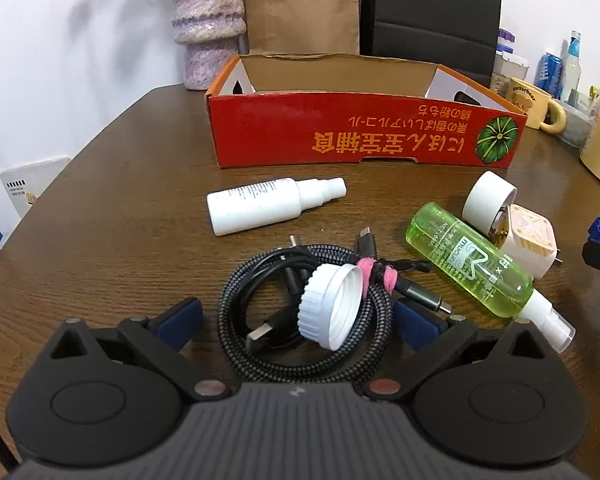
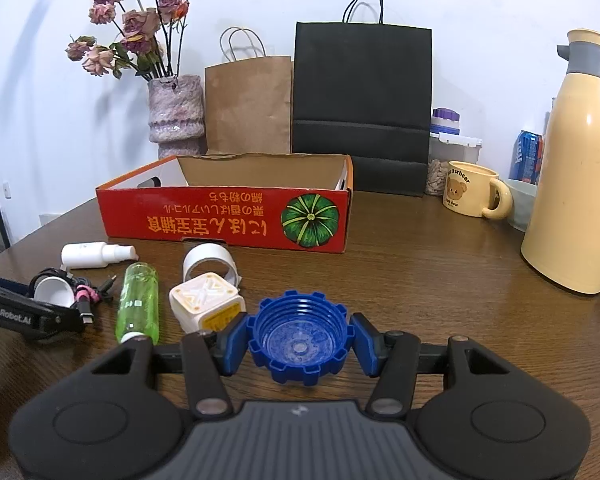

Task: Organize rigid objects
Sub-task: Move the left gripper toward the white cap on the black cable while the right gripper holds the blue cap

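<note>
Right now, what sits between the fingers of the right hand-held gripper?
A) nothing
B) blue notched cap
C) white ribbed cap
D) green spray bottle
B: in the right wrist view the blue notched cap sits open side up between the blue pads of the right hand-held gripper, while the white ribbed cap and the green spray bottle lie apart on the table.

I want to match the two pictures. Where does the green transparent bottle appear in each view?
Left wrist view: the green bottle lies right of centre, its nozzle pointing to the lower right, beside the cream charger.
Right wrist view: it lies left of centre, nozzle toward the camera, left of the charger.
Shared landmark: the red box behind it.
</note>
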